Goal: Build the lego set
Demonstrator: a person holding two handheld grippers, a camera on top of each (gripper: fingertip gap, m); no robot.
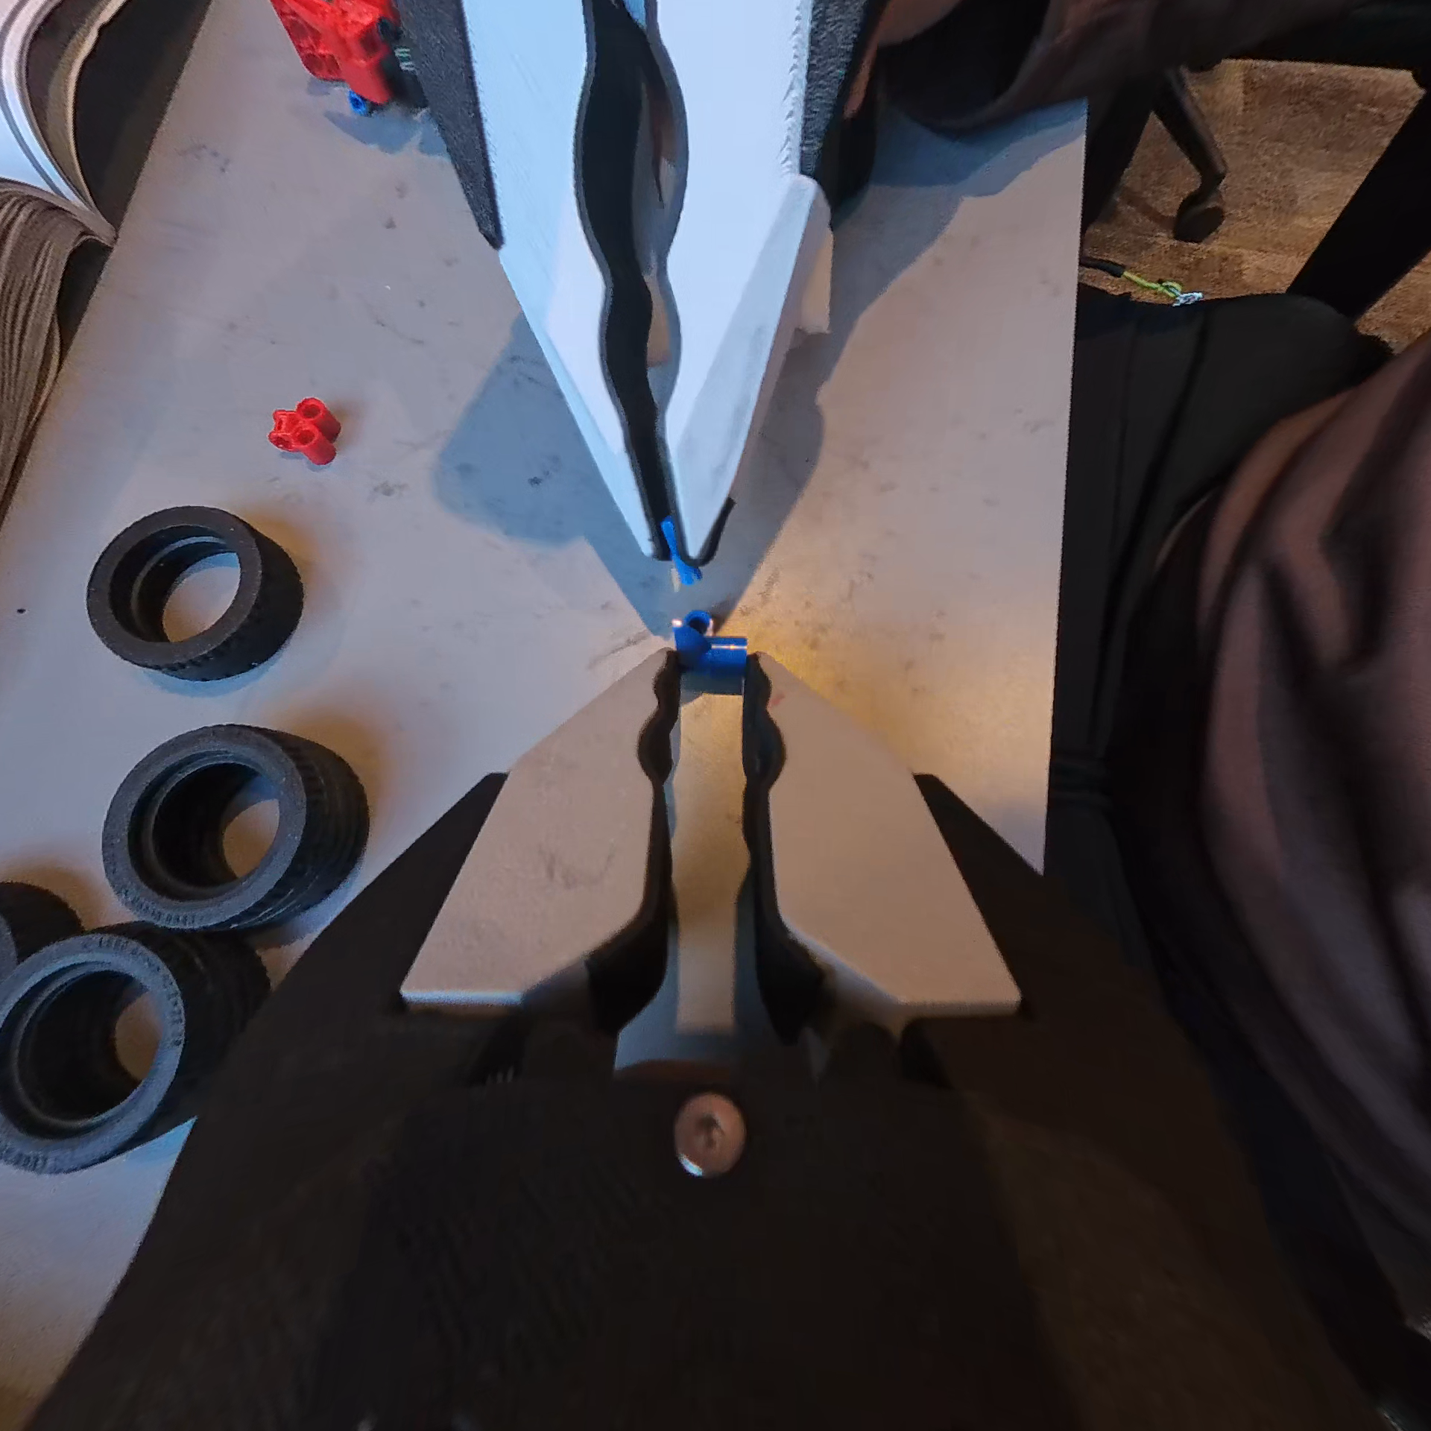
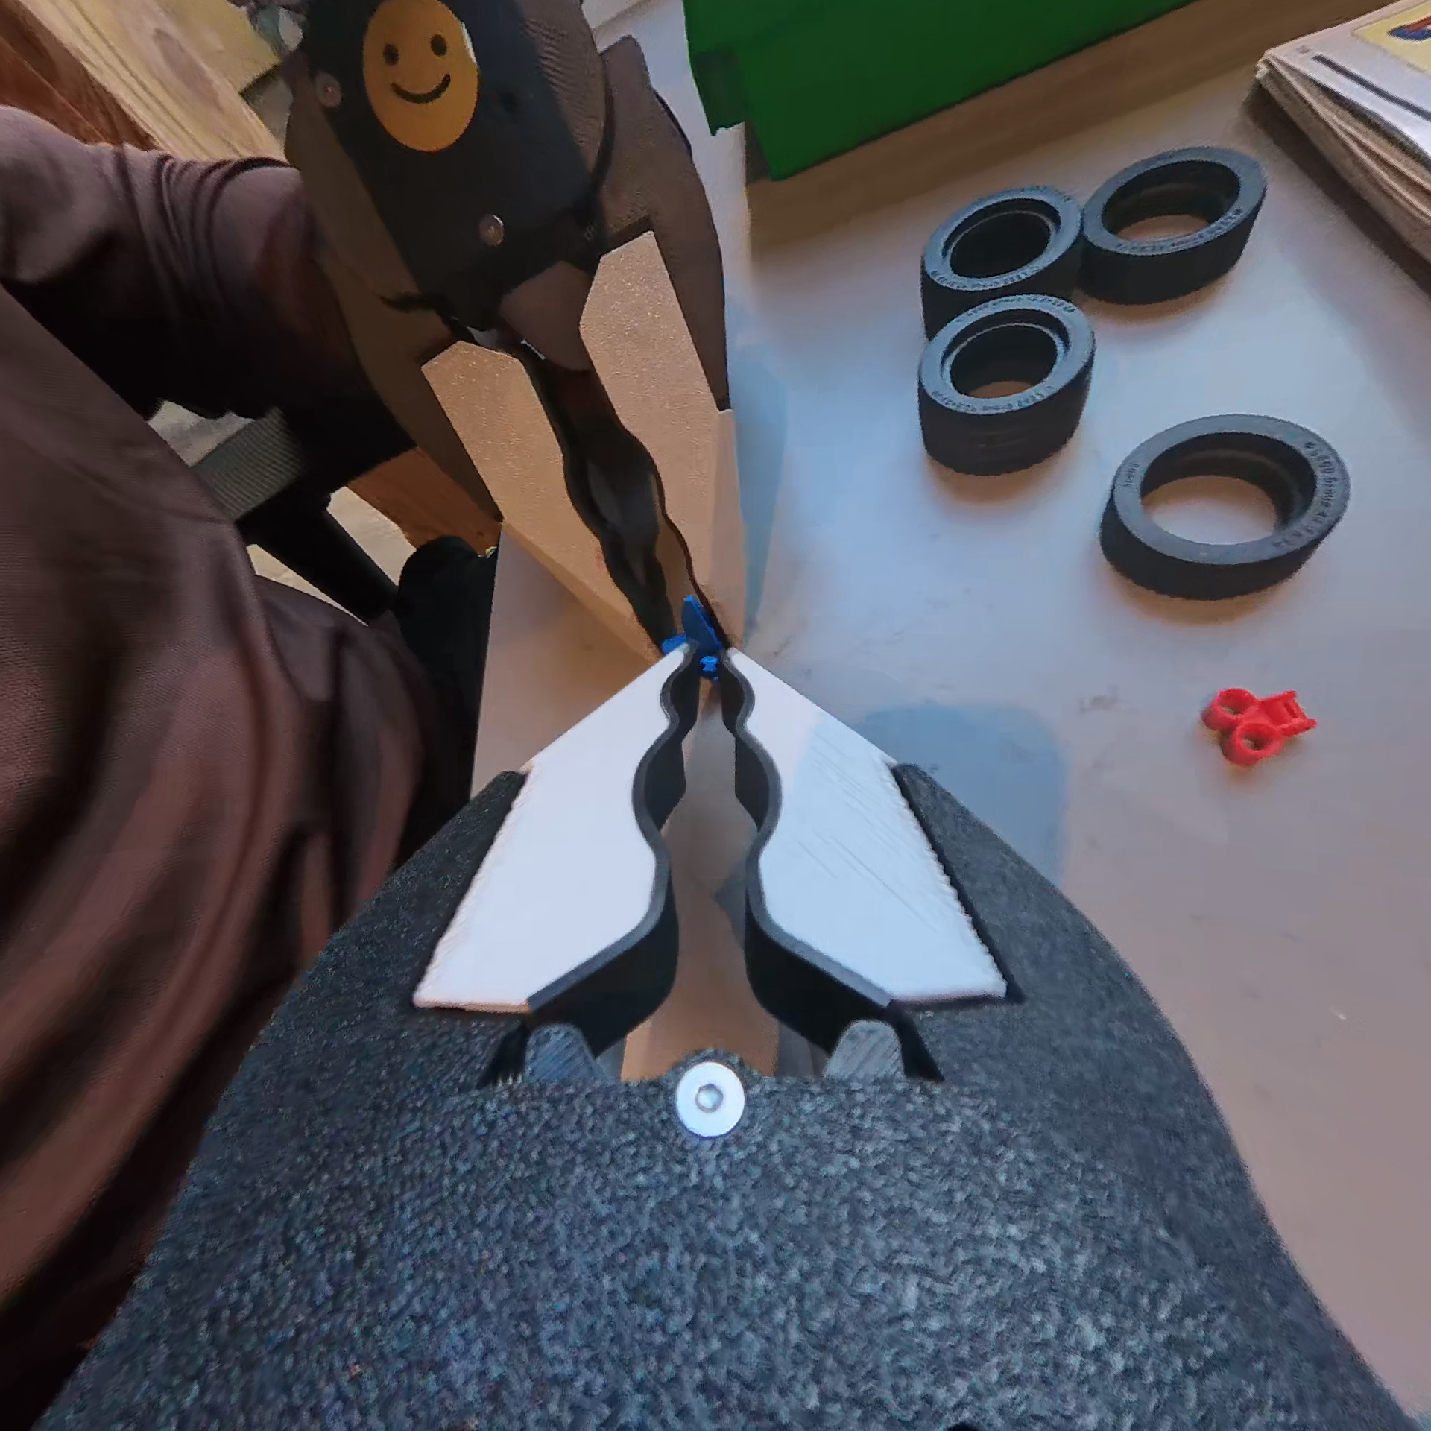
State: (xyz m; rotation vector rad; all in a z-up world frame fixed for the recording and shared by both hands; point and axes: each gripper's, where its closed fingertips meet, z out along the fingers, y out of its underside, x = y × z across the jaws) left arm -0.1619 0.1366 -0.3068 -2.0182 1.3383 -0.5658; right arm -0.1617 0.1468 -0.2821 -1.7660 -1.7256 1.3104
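Note:
My left gripper (image 1: pixel 712 672) is shut on a small blue connector piece (image 1: pixel 708 646) and holds it just above the table. My right gripper (image 2: pixel 706 664) comes from the opposite side and is shut on a small blue pin (image 2: pixel 706 664). In the left wrist view the right gripper (image 1: pixel 681 554) points tip to tip at the connector, its blue pin (image 1: pixel 681 559) a small gap away. In the right wrist view the left gripper (image 2: pixel 685 631) holds the blue connector (image 2: pixel 697 619) right at my fingertips.
Several black tyres (image 1: pixel 193 592) lie on the grey table (image 1: pixel 310 271), also in the right wrist view (image 2: pixel 1227 507). A small red connector (image 1: pixel 306 431) (image 2: pixel 1258 724) lies loose. A red lego assembly (image 1: pixel 344 42) sits far back. A green box (image 2: pixel 890 77) and a paper stack (image 2: pixel 1363 132) stand beyond. A person's brown sleeve (image 2: pixel 155 619) is close. Less than 4 cm separates the two grippers' tips. Left tips and right tips are each some 20 cm from the red lego assembly (image 1: pixel 344 42).

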